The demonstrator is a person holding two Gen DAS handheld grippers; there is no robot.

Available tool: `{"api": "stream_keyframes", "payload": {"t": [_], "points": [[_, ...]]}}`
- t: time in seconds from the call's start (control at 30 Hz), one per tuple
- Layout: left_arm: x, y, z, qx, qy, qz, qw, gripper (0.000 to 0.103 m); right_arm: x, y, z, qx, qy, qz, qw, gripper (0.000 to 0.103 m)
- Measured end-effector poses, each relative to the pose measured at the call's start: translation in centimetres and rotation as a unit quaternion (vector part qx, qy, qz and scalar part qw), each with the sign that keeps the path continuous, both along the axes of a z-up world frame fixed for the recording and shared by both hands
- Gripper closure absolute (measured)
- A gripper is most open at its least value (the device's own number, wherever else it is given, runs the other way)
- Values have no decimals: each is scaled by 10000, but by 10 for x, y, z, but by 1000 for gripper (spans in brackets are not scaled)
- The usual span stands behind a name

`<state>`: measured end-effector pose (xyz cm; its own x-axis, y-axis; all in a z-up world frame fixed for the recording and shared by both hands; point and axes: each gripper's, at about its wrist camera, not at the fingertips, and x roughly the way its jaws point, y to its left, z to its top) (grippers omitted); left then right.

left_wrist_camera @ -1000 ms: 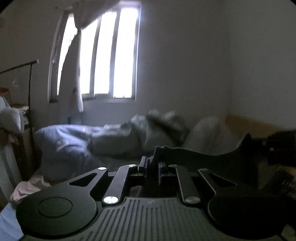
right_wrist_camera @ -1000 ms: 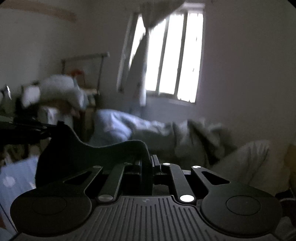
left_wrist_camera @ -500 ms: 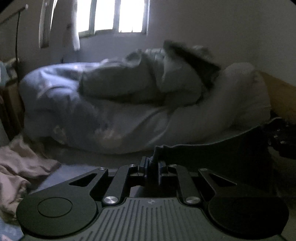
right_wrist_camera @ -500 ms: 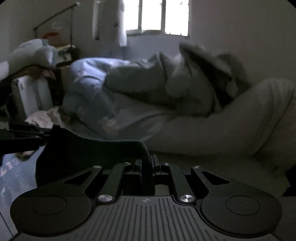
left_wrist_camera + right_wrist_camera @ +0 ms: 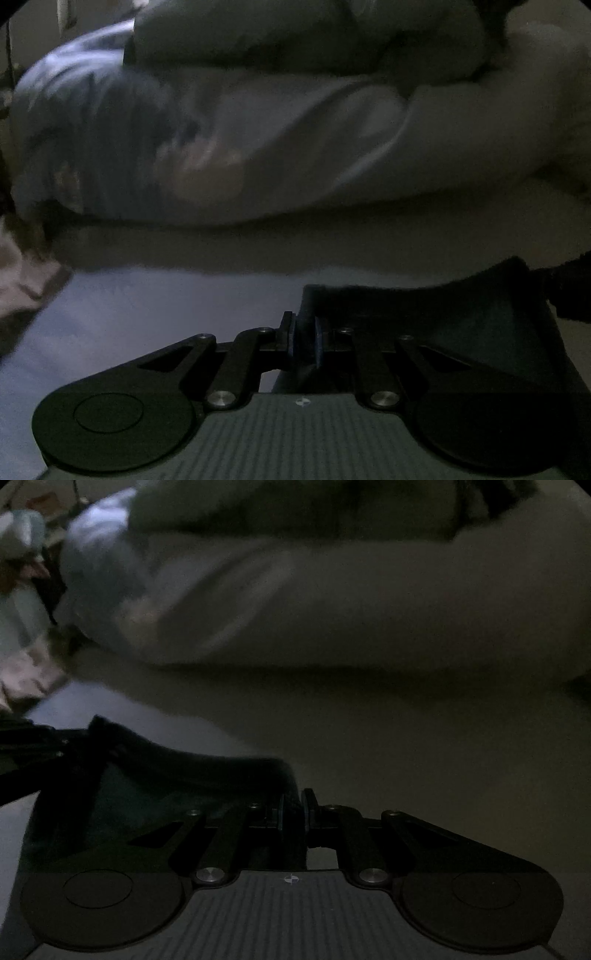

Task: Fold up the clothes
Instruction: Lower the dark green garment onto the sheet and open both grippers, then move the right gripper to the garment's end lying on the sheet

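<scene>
A dark garment [image 5: 443, 317] is stretched between my two grippers, low over the bed sheet [image 5: 155, 295]. My left gripper [image 5: 304, 341] is shut on its left edge, and the cloth runs off to the right toward the other gripper at the frame's edge. In the right wrist view my right gripper [image 5: 292, 814] is shut on the garment [image 5: 166, 782], which spreads to the left. The cloth's lower part is hidden behind the gripper bodies.
A heap of pale bedding [image 5: 295, 129] and a long pillow [image 5: 369, 602] lies across the bed just beyond the grippers. Bluish bedding [image 5: 85, 122] piles at the left, with pinkish cloth [image 5: 22, 273] at the left edge. Bare sheet [image 5: 424, 738] lies ahead.
Both grippers have tilted and dropped toward the bed with the garment still held; the window and walls have left the view, and the bedding now fills it.
</scene>
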<state>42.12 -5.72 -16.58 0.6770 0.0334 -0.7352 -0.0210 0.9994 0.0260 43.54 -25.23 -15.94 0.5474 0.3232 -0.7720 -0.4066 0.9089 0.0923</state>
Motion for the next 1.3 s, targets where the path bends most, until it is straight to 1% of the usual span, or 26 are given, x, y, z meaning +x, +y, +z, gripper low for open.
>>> {"api": "stream_keyframes", "payload": {"t": [0.1,0.23,0.3,0.33,0.37,0.4,0.43,0.47,0.5,0.53,0.57,0.6,0.63,0.7,0.8,0.9,0.93,0.97,1.03,1.07,1.1,1.13,1.17,1.2,1.3], "points": [[4,-1,-14,130,45,-24,9999,90,6,3,-24,-13,128,-115,9999,92],[5,-7,-26,419,90,-133,9990,89,5,8,-42,-67,133,-183,9997,91],[5,-9,-29,629,62,-190,9978,85,5,10,-48,-68,55,-204,9998,88],[5,-9,-30,735,37,-203,9971,82,4,11,-47,-83,4,-217,9997,88],[5,-10,-30,842,11,-216,9962,71,1,12,-46,-114,-204,-259,9994,83],[5,-10,-31,950,36,-176,9953,64,-2,13,-44,-144,-413,-306,9986,65],[4,-9,-30,1062,5,-152,9942,47,-5,11,-41,-170,-628,-465,9968,42],[2,-9,-30,1175,-46,-136,9930,36,-9,8,-37,-181,-783,-677,9945,35],[-2,-8,-29,1275,-122,-98,9917,31,-14,4,-31,-104,-978,-910,9910,32],[-6,-6,-28,1373,-206,-53,9903,22,-22,-3,-24,77,-1149,-1119,9870,30],[-12,-4,-26,1418,-283,0,9895,17,-29,-10,-18,280,-1233,-1228,9843,28],[-20,0,-21,1391,-347,48,9897,16,-39,-16,-11,499,-1300,-1277,9820,26],[-29,5,-15,1346,-407,93,9900,16,-49,-22,-4,633,-1349,-1303,9802,22],[-45,14,-3,1257,-528,185,9905,16,-77,-35,15,893,-1469,-1327,9761,18],[-89,32,26,1108,-857,360,9895,15,-129,-54,48,1276,-1605,-1216,9712,11],[-142,49,57,1128,-1166,468,9856,14,-188,-79,84,1484,-1799,-964,9676,9],[-159,55,67,1149,-1253,495,9842,14,-213,-89,99,1564,-1886,-926,9651,3],[-179,60,78,1137,-1312,538,9833,14,-234,-99,109,1657,-1964,-864,9625,1],[-220,69,99,1094,-1414,633,9819,14,-280,-119,127,1872,-2269,-634,9537,0],[-241,74,110,1072,-1465,680,9810,14,-302,-127,134,1851,-2336,-558,9529,0],[-261,78,121,1050,-1516,728,9802,13,-319,-136,141,1801,-2341,-575,9537,0],[-282,83,131,1028,-1566,775,9792,5,-340,-144,149,1819,-2347,-600,9530,0],[-302,88,142,1006,-1617,822,9782,0,-361,-153,157,1840,-2353,-625,9523,0],[-323,93,153,984,-1668,869,9772,0,-383,-160,165,1937,-2345,-650,9504,0],[-380,102,182,929,-1801,947,9746,0,-431,-178,188,2123,-2311,-625,9474,0]]}}
